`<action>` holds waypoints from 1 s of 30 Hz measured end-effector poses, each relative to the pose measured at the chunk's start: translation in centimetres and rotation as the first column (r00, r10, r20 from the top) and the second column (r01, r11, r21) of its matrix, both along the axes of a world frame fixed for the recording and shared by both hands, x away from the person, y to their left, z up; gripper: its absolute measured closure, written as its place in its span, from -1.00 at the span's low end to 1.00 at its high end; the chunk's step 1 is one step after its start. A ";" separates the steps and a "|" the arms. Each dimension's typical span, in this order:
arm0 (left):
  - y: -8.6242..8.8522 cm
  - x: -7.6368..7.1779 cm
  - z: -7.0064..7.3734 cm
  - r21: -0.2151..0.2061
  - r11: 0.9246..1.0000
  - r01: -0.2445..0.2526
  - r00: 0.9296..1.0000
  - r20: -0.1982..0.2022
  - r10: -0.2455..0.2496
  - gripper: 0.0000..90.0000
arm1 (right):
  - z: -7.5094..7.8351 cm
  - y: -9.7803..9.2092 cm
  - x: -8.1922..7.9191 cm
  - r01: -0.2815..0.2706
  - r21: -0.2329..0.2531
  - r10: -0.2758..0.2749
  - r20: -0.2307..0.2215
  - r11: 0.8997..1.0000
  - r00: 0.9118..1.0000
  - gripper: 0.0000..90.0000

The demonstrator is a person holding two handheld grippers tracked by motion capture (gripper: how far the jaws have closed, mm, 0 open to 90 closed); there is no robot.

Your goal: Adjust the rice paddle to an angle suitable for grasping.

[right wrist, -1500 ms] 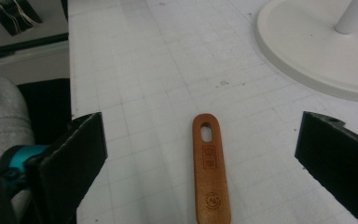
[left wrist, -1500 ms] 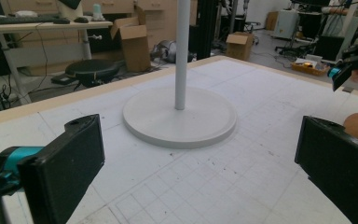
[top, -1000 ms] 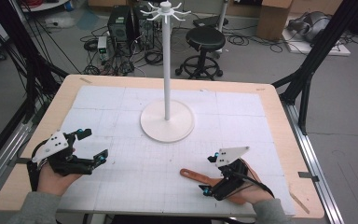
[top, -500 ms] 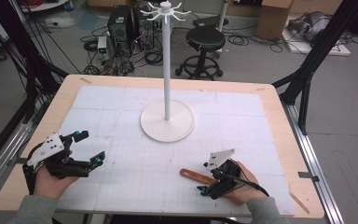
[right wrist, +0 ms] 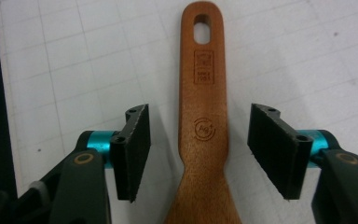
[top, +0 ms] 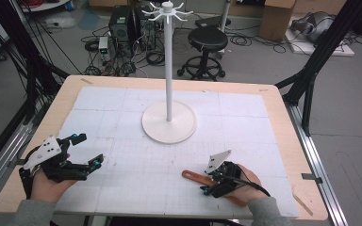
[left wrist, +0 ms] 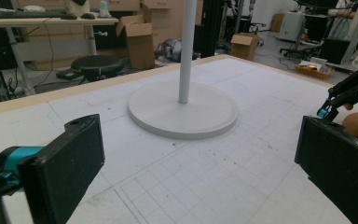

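Straddling the handle of a wooden spatula (right wrist: 204,126) that lies flat on the worktop (top: 245,117), the right gripper (right wrist: 200,149) has its jaws open, suggesting a pickup; closing comes next. The left gripper (top: 82,153) waits open, near the stand (top: 169,120).

**Three cameras, one desk**

The high view looks forward and down over the whole desk (top: 273,101). The left tongs (left wrist: 200,163) camera sits low, facing the white stand (left wrist: 182,109) ahead. The right tongs (right wrist: 198,147) camera looks straight down, close over the wooden spatula (right wrist: 204,116) between them.
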State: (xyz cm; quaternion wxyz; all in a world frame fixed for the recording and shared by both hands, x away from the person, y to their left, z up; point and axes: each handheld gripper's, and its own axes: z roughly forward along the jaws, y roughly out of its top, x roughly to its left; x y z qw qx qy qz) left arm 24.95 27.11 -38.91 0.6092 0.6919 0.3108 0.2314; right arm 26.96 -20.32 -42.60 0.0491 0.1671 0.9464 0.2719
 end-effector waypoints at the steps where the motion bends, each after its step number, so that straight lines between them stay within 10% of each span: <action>1: 0.1 -0.1 0.0 0.000 1.000 0.000 1.000 0.000 0.000 -0.96 | 0.0 0.0 0.1 -0.007 0.005 0.007 0.003 1.000 1.000 -0.12; 30: 0.7 -0.6 0.0 -0.002 1.000 -0.019 1.000 -0.005 0.019 -0.96 | 0.5 0.5 0.2 -0.014 -0.041 0.013 -0.015 0.999 1.000 0.44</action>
